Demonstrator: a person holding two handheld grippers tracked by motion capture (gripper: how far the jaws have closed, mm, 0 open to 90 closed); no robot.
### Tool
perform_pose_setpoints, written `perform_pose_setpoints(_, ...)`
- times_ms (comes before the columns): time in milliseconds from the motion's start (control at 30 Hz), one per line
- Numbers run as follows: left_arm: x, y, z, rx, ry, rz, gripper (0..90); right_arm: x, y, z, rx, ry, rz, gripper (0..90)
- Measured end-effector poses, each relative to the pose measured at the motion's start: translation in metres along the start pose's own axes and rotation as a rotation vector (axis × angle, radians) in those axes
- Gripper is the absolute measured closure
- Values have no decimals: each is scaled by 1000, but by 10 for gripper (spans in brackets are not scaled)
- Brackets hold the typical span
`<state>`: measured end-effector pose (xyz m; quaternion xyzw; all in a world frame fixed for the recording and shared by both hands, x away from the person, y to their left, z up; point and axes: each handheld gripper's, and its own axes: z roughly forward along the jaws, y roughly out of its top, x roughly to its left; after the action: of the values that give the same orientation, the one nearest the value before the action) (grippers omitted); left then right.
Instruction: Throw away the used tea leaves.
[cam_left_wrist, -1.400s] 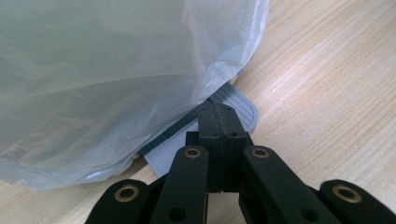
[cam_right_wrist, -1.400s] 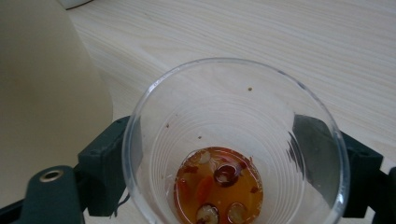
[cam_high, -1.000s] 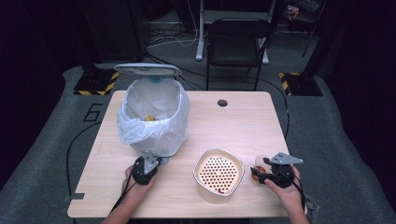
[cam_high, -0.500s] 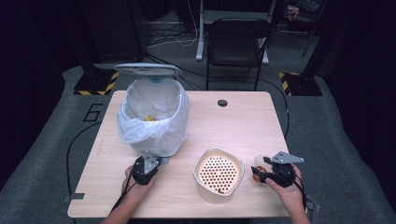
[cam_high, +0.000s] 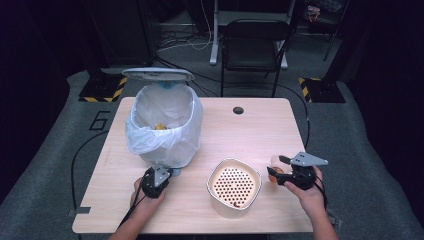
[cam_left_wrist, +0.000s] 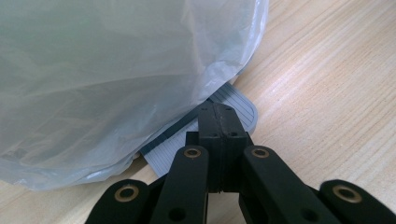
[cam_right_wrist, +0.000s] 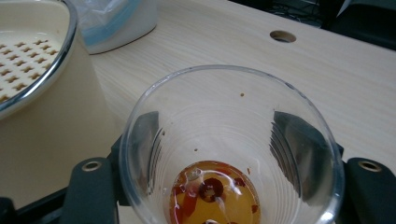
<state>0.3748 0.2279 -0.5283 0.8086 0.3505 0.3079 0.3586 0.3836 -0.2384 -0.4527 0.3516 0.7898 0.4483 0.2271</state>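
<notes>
Clear plastic cup (cam_right_wrist: 232, 149) sits between fingers of right gripper (cam_high: 280, 167), pads pressed on both sides of its wall, fingers part closed and just been closing a little onto it; cup held upright just right of cream strainer bin (cam_high: 234, 186), near desk's (cam_high: 260, 130) right front area. Cup bottom holds a little orange liquid with red bits (cam_right_wrist: 212, 191). Strainer bin has perforated insert, metal rim, a small reddish scrap on the holes near its front. Left gripper (cam_high: 157, 176) fingers (cam_left_wrist: 219, 128) fully shut, nothing between them, tips pressing down on grey ribbed pedal (cam_left_wrist: 233, 105) at foot of white trash can (cam_high: 162, 125). Can lid (cam_high: 157, 74) stands up open, white bag liner draped over rim and bulging down over the pedal side, something yellow inside. Can on desk's left half, well apart from cup. Round cable hole (cam_high: 238, 110) in desk near back edge. Black chair (cam_high: 252, 45) on floor behind desk.
</notes>
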Motion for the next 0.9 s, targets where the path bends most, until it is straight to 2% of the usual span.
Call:
perform_pose_setpoints(33,0,0,0,0,0,0,900,0,0,0,0,0,0,329)
perform_pose_setpoints(67,0,0,0,0,0,0,900,0,7,2,15,4,-40,331)
perform_pose_setpoints(167,0,0,0,-1,1,2,900,0,14,5,15,8,-50,331)
perform_pose_setpoints(233,0,0,0,1,3,4,900,-2,24,8,19,29,-93,333)
perform_pose_setpoints(300,0,0,0,1,2,4,900,-2,27,9,24,43,-100,334)
perform_pose_setpoints(333,0,0,0,0,2,3,900,-2,33,11,36,49,-120,335)
perform_pose_setpoints(433,0,0,0,0,2,3,900,-2,42,14,40,70,-137,343)
perform_pose_setpoints(567,0,0,0,3,1,6,900,-2,50,17,38,74,-160,348)
perform_pose_setpoints(733,1,0,0,2,-2,3,900,-1,62,22,24,97,-177,361)
perform_pose_setpoints(900,0,0,0,-3,-2,-4,900,3,75,24,12,114,-213,369)
